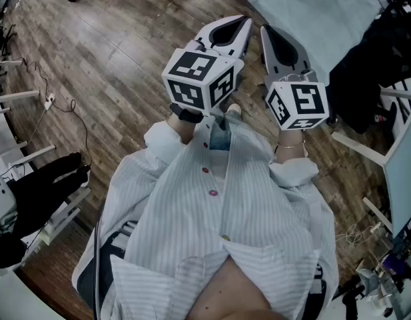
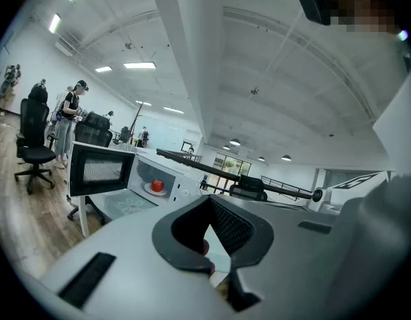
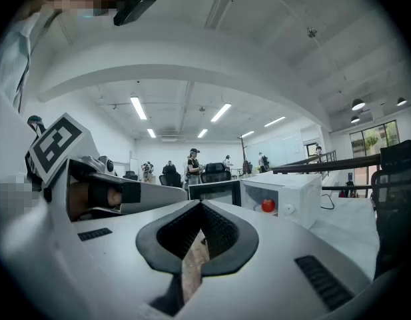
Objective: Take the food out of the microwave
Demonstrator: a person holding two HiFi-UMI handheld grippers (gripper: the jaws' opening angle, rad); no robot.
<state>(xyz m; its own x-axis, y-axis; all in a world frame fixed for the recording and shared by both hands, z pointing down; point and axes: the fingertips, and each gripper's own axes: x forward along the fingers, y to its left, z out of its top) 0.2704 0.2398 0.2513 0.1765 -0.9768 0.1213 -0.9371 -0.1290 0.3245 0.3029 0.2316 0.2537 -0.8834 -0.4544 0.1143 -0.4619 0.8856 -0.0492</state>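
A wooden floor (image 1: 105, 65) is seen beneath the person, who stands well apart from the work. In the left gripper view a bench (image 2: 118, 207) under a pale patterned cover is shown. On it the white microwave (image 2: 185, 179) is set, its door (image 2: 102, 171) swung fully open toward the left of that view. The left claw (image 1: 237, 27) and the right claw (image 1: 266, 35) are held side by side before the chest, roughly level. Both are clenched on nothing, the pads met with no thing between them. Inside the open cavity a white plate (image 2: 150, 191) is laid, and on it the food (image 2: 157, 185), a small round red item, is rested. The same is caught from farther off in the right gripper view.

The step in hand is judged to be the approach, with nothing yet reached. It is best done if the bench is neared squarely to the cavity mouth, so that the open door is kept clear of the left arm. One claw should be released before the mouth is entered, not inside it. Since a round item is likely to roll, the plate's rim is thought the safer hold. The plate should then be drawn out level and slowly.
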